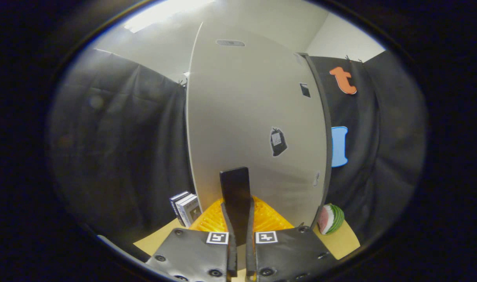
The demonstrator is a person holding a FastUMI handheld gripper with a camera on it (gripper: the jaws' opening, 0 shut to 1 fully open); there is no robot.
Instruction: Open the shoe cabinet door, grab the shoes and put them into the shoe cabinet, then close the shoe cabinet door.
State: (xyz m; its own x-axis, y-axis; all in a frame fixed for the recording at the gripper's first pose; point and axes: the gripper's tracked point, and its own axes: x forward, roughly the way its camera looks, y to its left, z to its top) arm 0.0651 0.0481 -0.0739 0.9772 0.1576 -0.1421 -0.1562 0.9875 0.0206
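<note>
The shoe cabinet's pale door (246, 109) rises straight ahead of me, tall and close. A dark strip (320, 129) runs down its right edge. Low on the door a flat black handle (234, 184) sticks out, and its lower part runs down between my fingers. My gripper (238, 207) is shut on this handle, one finger pressing on each side. An orange ribbed thing (270, 219) lies just beyond the fingers at the foot of the door; I cannot tell what it is. Whether the door stands ajar cannot be told from here.
Two or three upright books (187, 209) stand left of the door's foot. A toy watermelon slice (331, 219) lies to its right on the tan tabletop (344, 241). Small dark stickers (278, 141) mark the door. Black cloth hangs on both sides.
</note>
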